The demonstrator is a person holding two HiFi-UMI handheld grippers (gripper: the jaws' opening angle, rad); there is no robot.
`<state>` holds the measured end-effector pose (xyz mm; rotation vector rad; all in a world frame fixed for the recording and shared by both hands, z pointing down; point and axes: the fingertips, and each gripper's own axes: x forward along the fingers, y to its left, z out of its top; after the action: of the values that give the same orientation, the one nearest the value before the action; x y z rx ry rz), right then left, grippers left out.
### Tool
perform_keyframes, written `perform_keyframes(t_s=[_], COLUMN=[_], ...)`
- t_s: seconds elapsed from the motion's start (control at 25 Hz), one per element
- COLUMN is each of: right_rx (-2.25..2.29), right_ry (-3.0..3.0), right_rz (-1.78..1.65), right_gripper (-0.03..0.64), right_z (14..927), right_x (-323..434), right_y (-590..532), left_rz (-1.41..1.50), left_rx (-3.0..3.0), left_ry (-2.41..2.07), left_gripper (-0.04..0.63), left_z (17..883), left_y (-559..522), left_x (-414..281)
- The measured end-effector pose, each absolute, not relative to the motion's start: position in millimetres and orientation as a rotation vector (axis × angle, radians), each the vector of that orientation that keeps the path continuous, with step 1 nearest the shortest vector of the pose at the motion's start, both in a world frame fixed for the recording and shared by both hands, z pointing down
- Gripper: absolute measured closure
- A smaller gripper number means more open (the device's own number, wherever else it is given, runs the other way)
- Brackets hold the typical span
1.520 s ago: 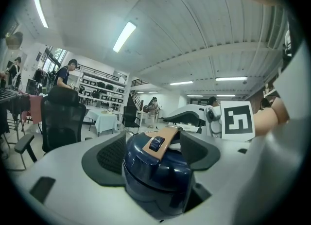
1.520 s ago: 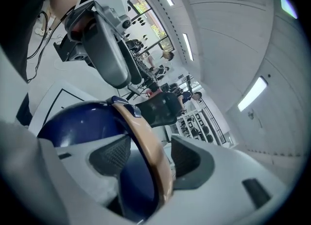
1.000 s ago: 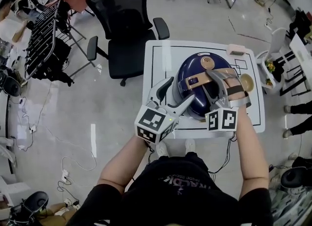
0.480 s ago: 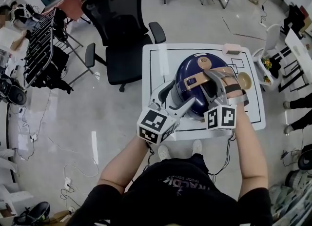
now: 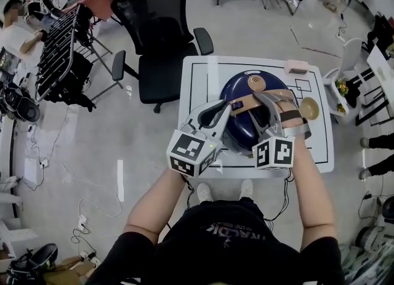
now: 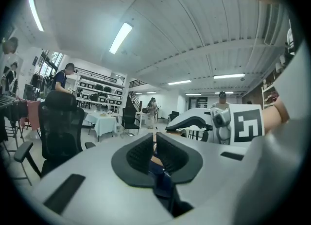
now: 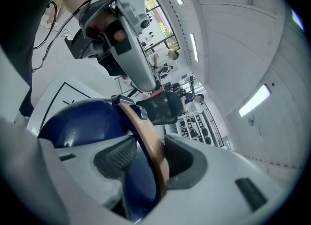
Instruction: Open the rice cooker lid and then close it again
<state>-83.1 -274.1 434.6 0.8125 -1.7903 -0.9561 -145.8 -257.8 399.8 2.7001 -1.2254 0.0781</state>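
While the person is standing at the white square table with black line markings (image 5: 196,74), the dark blue, dome-shaped rice cooker (image 5: 243,128) is sitting in the middle of its top, lid down, with the flat tan carrying handle (image 5: 249,100) arching across the dome. The right gripper (image 5: 276,103) is reaching over the cooker's right side and is clenching that handle: in the right gripper view the tan band (image 7: 146,136) is running edge-on between the two dark ribbed pads, which are closing on it from either side, with the blue dome (image 7: 82,122) curving away beneath. The left gripper (image 5: 225,109) is lying over the cooker's left shoulder, its tips just beside the handle's left end; in the left gripper view its jaws are drawn together to a thin slit (image 6: 154,141), gripping nothing that can be made out, and only a sliver of tan and blue is showing low in the slit. A black mesh office chair with armrests (image 5: 157,44) is standing just beyond the far left corner of the table, and it is also showing at the left of the left gripper view (image 6: 58,122).
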Motion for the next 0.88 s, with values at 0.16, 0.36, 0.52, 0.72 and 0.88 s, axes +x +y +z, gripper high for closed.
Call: perform_keyframes(t_s=[0.16, 0.36, 0.52, 0.72, 0.88], right_rx=[0.802, 0.809, 0.800, 0.818, 0.824], right_ry=[-1.799, -1.814, -1.818, -1.843, -1.862], right_rz=[-0.956, -0.946, -0.942, -0.925, -0.911], right_gripper=[0.433, 0.434, 0.434, 0.434, 0.434], right_z=[434, 431, 432, 426, 421], right_x=[-84, -82, -82, -81, -77], right_y=[-273, -274, -272, -273, -273], left_rz=[0.116, 0.212, 0.253, 0.278, 0.281], left_rx=[2.723, 2.747, 2.776, 2.814, 2.820], left_ry=[-1.226, -1.192, -1.165, -1.158, -1.156], left_gripper=[0.591, 0.591, 0.592, 0.592, 0.592], left_z=[398, 407, 407, 400, 394], left_y=[-264, -268, -268, -268, -268], left_x=[-137, -123, -113, -107, -103])
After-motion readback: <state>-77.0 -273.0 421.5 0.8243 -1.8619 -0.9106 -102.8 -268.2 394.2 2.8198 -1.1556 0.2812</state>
